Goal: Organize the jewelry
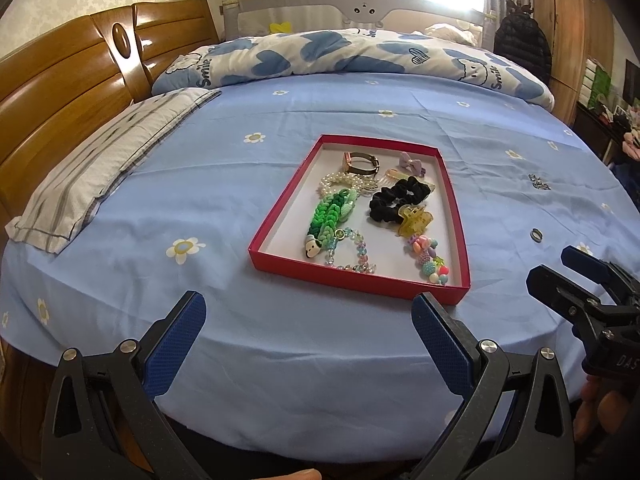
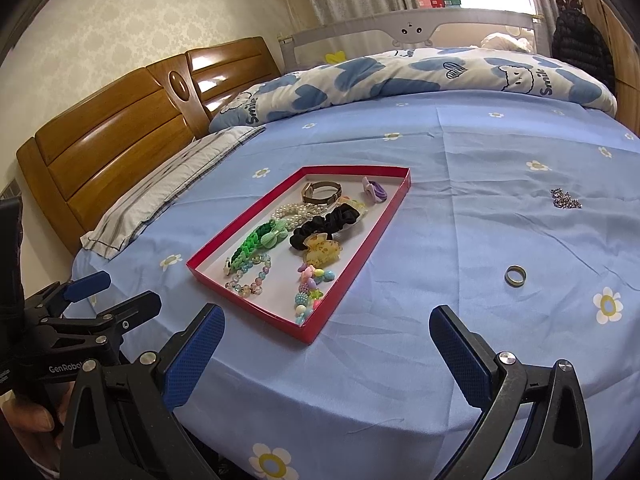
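Observation:
A shallow red tray lies on the blue bed sheet. Inside it are a watch band, pearl strands, a green braided piece, a black scrunchie, a yellow claw clip, a purple bow and bead bracelets. To the tray's right, loose on the sheet, are a metal ring and a small sparkly piece. My left gripper and right gripper are both open and empty, near the bed's front edge.
A wooden headboard and a striped pillow sit at the left. A rolled blue-and-white duvet lies across the far side, with a bed rail behind it. A wardrobe stands at right.

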`<state>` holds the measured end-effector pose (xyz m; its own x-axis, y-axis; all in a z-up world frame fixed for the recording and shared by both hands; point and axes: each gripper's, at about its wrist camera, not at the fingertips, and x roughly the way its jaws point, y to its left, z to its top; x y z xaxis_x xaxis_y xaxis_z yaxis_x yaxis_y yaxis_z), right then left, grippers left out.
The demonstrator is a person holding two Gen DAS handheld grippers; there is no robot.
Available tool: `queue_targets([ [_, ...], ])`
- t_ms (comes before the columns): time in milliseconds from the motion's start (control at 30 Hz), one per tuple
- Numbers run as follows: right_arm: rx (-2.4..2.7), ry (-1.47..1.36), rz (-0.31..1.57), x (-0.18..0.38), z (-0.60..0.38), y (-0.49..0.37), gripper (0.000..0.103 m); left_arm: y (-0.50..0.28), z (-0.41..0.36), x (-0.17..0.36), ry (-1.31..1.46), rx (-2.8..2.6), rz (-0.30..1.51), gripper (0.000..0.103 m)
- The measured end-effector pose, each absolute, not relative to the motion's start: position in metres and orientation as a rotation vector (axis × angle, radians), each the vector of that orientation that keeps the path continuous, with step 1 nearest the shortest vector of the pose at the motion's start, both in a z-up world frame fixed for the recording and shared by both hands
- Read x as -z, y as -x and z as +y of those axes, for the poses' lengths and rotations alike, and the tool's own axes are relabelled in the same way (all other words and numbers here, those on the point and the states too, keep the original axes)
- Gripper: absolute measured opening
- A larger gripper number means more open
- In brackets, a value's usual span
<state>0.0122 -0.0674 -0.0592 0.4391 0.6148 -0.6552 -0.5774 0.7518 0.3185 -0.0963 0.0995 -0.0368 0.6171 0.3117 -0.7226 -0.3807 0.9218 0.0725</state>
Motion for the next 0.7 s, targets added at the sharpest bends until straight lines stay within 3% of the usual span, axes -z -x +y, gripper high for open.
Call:
queue_targets([
  [700, -0.746, -0.046, 0.832, 0.0574, -0.0661, -0.0112, 0.103, 0.0955, 0.0984, 0.0384, 0.096, -0.395, 0.818, 0.103],
])
